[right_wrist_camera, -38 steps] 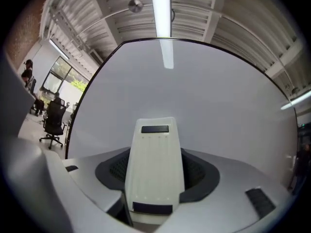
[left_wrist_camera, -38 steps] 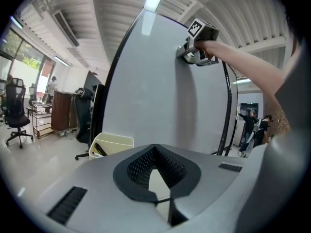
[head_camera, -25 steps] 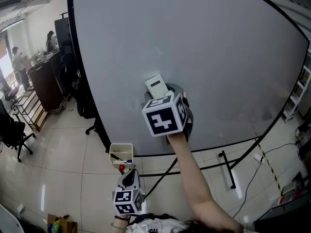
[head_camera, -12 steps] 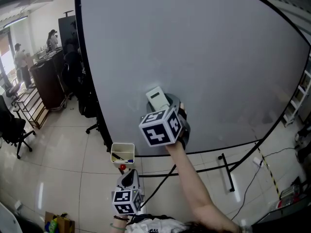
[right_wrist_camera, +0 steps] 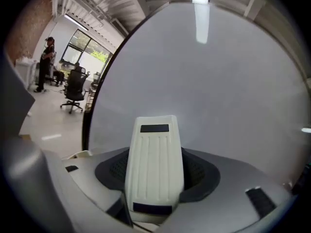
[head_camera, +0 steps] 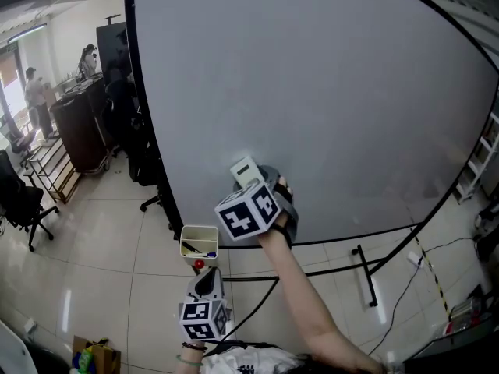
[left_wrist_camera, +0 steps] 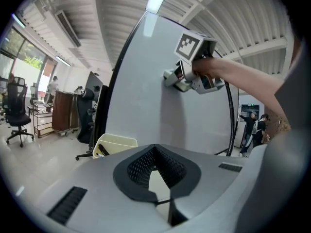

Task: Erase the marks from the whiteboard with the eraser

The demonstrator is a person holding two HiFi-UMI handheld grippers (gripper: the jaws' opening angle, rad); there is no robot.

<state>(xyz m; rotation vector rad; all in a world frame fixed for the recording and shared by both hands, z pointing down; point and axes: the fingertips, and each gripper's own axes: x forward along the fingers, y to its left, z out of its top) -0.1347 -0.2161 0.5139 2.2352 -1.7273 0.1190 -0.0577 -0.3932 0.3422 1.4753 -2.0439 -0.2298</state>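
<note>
A large whiteboard (head_camera: 312, 84) fills most of the head view; its surface looks plain grey-white with no marks that I can make out. My right gripper (head_camera: 253, 185) is shut on a white ribbed eraser (head_camera: 245, 171) and holds it against the board's lower part. In the right gripper view the eraser (right_wrist_camera: 154, 164) lies lengthwise between the jaws, with the whiteboard (right_wrist_camera: 218, 96) behind it. My left gripper (head_camera: 207, 291) hangs low near the floor, away from the board, jaws closed with nothing in them (left_wrist_camera: 156, 178). In the left gripper view the right gripper (left_wrist_camera: 187, 74) shows up on the board.
A cream-coloured cup (head_camera: 198, 244) holding markers hangs at the board's lower left corner. The board's black stand legs (head_camera: 362, 267) reach across the tiled floor. Office chairs (head_camera: 19, 209), a dark counter (head_camera: 78, 127) and people stand at far left. Cables (head_camera: 421, 263) lie at right.
My right gripper has slid the eraser down and a little to the left across the board. The left gripper has stayed put.
</note>
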